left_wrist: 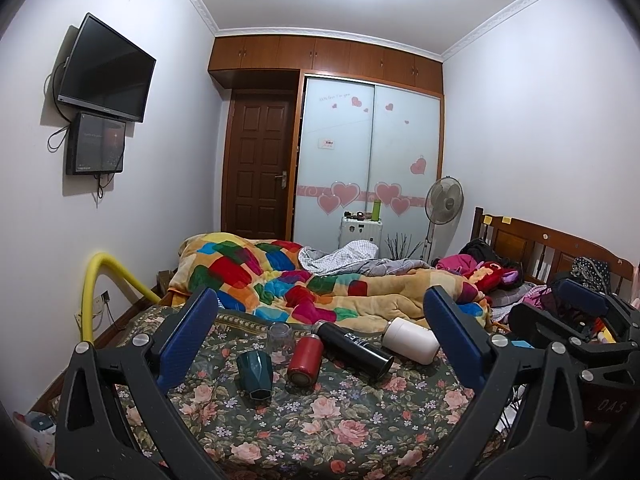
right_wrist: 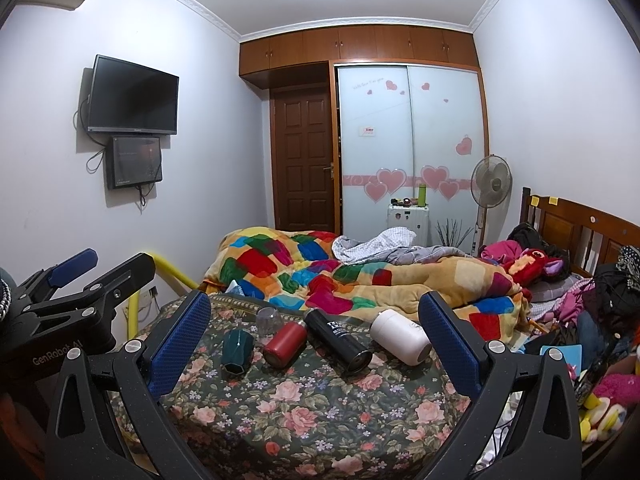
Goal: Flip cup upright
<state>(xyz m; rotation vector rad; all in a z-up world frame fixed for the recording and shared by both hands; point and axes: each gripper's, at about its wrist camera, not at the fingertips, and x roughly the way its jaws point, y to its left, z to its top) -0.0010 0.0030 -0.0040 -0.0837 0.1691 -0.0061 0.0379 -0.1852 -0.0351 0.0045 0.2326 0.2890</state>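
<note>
Nothing is done yet. On the bed (left_wrist: 304,436), the green cup (left_wrist: 255,374) sits mouth-down beside a clear glass (left_wrist: 280,337), also inverted; a red flask (left_wrist: 304,359), black flask (left_wrist: 352,349) and white bottle (left_wrist: 411,340) lie on their sides. Both the left gripper (left_wrist: 320,344) and right gripper (right_wrist: 316,344) hover short of them, jaws spread wide, holding nothing.

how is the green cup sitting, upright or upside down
Upside down: the green cup stands on its rim on the floral bedspread, its closed hexagonal base facing up, apart from the red bottle.
</note>
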